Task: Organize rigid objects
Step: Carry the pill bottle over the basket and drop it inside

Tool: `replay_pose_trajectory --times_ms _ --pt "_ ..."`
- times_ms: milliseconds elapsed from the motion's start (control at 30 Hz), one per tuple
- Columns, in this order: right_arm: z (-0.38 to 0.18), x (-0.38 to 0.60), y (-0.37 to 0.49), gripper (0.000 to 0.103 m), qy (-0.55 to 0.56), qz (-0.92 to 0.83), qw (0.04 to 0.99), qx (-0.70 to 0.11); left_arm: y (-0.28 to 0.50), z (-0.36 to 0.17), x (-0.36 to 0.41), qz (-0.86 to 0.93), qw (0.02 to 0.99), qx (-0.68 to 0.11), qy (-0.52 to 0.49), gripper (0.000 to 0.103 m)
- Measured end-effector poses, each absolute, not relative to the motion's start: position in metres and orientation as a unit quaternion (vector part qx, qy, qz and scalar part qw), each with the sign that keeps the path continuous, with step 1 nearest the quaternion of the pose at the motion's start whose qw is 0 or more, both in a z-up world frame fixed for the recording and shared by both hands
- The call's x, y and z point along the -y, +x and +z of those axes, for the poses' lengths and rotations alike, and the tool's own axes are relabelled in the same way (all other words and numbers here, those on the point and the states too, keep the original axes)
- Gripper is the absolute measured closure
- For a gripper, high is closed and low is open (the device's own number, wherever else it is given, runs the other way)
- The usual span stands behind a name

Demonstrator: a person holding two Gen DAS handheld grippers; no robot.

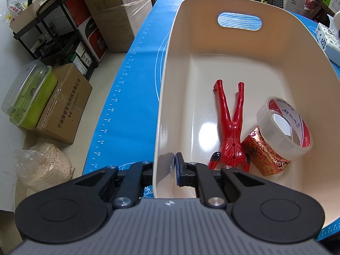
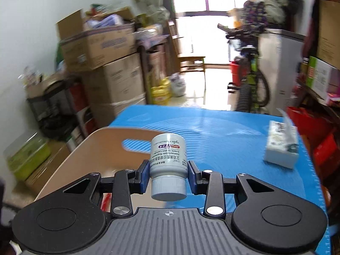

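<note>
Left wrist view shows the left gripper [image 1: 164, 170] with its jaws clamped on the near wall of the cream plastic tub [image 1: 167, 97], one finger inside and the other outside, mostly hidden by that wall. The tub stands on the blue measuring mat [image 1: 127, 85] at the desk's left edge. On the tub floor lie a red figurine [image 1: 232, 127], its head end hidden behind the gripper, a roll of clear tape [image 1: 283, 127] and, partly under the tape, a red-and-gold patterned box [image 1: 263, 157].

Right wrist view is motion-blurred toward its edges. The right gripper [image 2: 167, 175] has its jaws clamped on a white medicine bottle [image 2: 167, 159], cap toward the camera, held above the tub's near rim. A tissue box [image 2: 281, 146] sits near the desk's right edge.
</note>
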State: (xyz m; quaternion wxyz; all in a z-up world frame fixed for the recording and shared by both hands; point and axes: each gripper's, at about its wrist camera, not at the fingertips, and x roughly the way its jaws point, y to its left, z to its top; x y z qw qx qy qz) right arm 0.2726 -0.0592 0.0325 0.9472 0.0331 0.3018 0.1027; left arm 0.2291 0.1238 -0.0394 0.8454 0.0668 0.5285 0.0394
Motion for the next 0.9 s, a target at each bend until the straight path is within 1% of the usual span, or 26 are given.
replay_pose_trajectory --times_ms 467,633,667,900 --pt "-0.014 -0.026 0.252 0.059 -0.077 0.2 0.896 -0.388 0.229 -0.039 -0.124 0.039 0.846 -0.528 0.068 0.09" --pt "-0.018 -0.028 0.249 0.059 -0.084 0.211 0.892 -0.391 0.229 -0.039 -0.124 0.039 0.845 -0.528 0.069 0.09" --pt "-0.018 -0.028 0.249 0.055 -0.081 0.212 0.892 -0.392 0.229 -0.039 -0.123 0.039 0.845 -0.528 0.069 0.09" --pt "-0.014 -0.013 0.256 0.05 -0.048 0.212 0.893 -0.395 0.229 -0.04 -0.122 0.039 0.846 -0.528 0.069 0.09"
